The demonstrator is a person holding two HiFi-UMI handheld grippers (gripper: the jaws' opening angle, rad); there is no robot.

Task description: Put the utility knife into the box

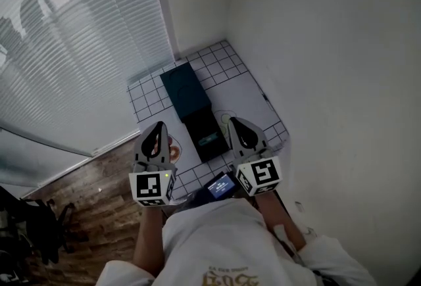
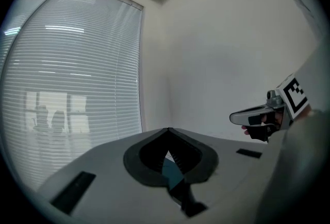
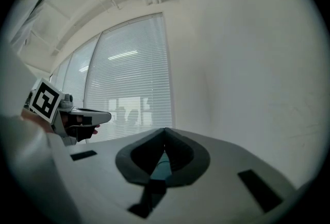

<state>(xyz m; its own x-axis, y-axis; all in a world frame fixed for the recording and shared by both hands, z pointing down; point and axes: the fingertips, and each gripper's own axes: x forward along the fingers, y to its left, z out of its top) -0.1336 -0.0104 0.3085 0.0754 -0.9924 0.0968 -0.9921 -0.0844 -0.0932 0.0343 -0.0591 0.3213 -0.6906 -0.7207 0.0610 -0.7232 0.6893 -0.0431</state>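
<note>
In the head view an open box lies on the white gridded table [image 1: 245, 90]. Its dark teal lid [image 1: 186, 89] is folded back, and its black half [image 1: 206, 135] holds a small slim greyish item [image 1: 209, 141] that I cannot make out clearly. My left gripper [image 1: 160, 125] hovers left of the box and my right gripper [image 1: 235, 121] right of it, both raised above the table. Each has its jaws together and holds nothing. The left gripper view shows shut tips [image 2: 168, 129] and the right gripper [image 2: 268, 115] beside them. The right gripper view shows shut tips [image 3: 165, 129] and the left gripper [image 3: 72, 115].
A small reddish round thing [image 1: 173, 148] lies by the left gripper, and a pale ring [image 1: 227, 119] lies beside the box. White walls close the table's far and right sides. Window blinds [image 1: 72, 35] and wooden floor [image 1: 99, 192] lie to the left.
</note>
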